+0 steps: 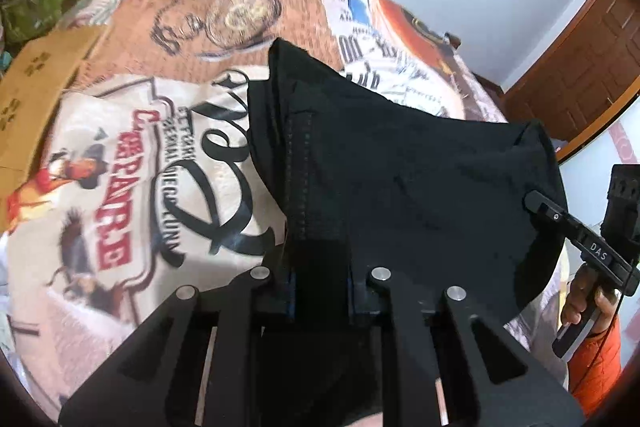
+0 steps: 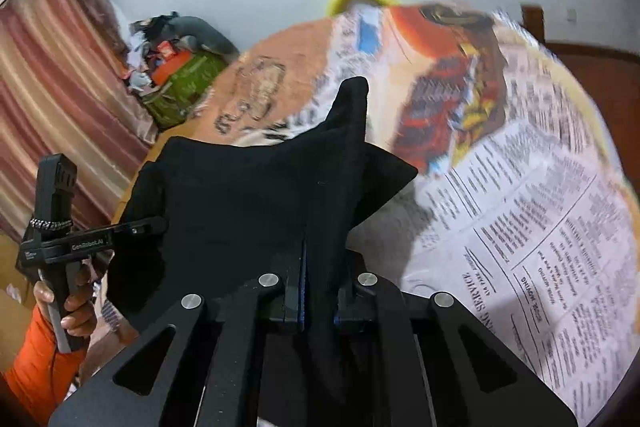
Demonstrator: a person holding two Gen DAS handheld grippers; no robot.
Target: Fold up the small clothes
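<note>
A small black garment (image 1: 400, 179) hangs stretched between my two grippers above a bed with a printed cover (image 1: 132, 163). My left gripper (image 1: 320, 291) is shut on one edge of it, near a stitched seam. My right gripper (image 2: 316, 291) is shut on the opposite edge of the garment (image 2: 248, 211). Each gripper shows in the other's view, clamped on the cloth: the right one (image 1: 536, 205) at the right, the left one (image 2: 156, 225) at the left. The fingertips are hidden by the fabric.
The bed cover (image 2: 520, 211) carries newspaper and poster prints. A cardboard box (image 1: 36, 83) lies at the bed's left side. A pile of clutter (image 2: 180, 67) sits by a striped curtain (image 2: 48, 99). A wooden door (image 1: 592, 67) stands at the right.
</note>
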